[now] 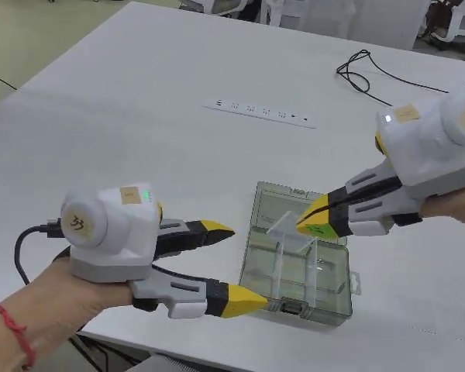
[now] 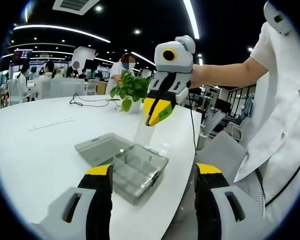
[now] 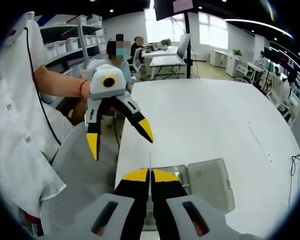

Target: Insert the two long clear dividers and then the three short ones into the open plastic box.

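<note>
The open clear plastic box (image 1: 335, 304) lies near the table's front edge, its lid (image 1: 275, 198) flat behind it. Clear dividers stand inside it; I cannot tell how many. My right gripper (image 1: 308, 222) is shut on a clear divider (image 1: 287, 225) and holds it just above the box's far side. In the left gripper view that divider (image 2: 142, 133) hangs below the right gripper (image 2: 153, 119), over the box (image 2: 138, 170). My left gripper (image 1: 234, 263) is open and holds nothing, just left of the box. Its own view has the jaws (image 2: 152, 176) wide apart.
A white power strip (image 1: 260, 112) lies mid-table and a black cable (image 1: 364, 71) loops at the far right. A potted plant (image 2: 130, 90) stands behind the box in the left gripper view. The table's front edge (image 1: 217, 341) runs close under the box.
</note>
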The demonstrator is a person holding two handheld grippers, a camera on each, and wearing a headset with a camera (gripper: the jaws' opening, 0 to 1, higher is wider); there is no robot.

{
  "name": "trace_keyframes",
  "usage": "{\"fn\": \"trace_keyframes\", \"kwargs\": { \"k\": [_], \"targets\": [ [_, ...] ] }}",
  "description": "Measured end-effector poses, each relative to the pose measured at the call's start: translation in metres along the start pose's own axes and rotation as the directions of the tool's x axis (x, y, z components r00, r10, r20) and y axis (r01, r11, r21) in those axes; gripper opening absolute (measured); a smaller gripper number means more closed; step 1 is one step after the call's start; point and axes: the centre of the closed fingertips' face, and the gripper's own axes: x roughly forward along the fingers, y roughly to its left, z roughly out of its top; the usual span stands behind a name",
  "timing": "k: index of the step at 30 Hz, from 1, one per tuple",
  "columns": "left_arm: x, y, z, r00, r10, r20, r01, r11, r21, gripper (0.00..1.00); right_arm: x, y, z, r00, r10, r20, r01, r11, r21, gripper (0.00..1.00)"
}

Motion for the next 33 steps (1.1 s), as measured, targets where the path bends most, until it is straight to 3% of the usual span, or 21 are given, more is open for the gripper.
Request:
{"fn": "trace_keyframes", "kwargs": {
  "k": [8,17,33],
  "targets": [
    [-0.003,0.011,-0.007,0.9993,0.037,-0.006,-0.038,0.999,-0.023,0.82,0.019,-0.009,-0.007,0.9999,-0.015,0.006,0.015,1.0,0.009,0.03],
    [-0.004,0.013,-0.012,0.9986,0.053,-0.008,-0.053,0.998,-0.032,0.96,0.04,-0.012,-0.021,0.9998,-0.017,-0.005,0.017,1.0,0.014,0.03],
    [-0.003,0.01,-0.015,0.9988,0.05,-0.003,-0.05,0.998,-0.042,1.0,0.052,-0.017,-0.04,0.9992,-0.013,-0.037,0.014,1.0,0.022,0.03]
  ]
}}
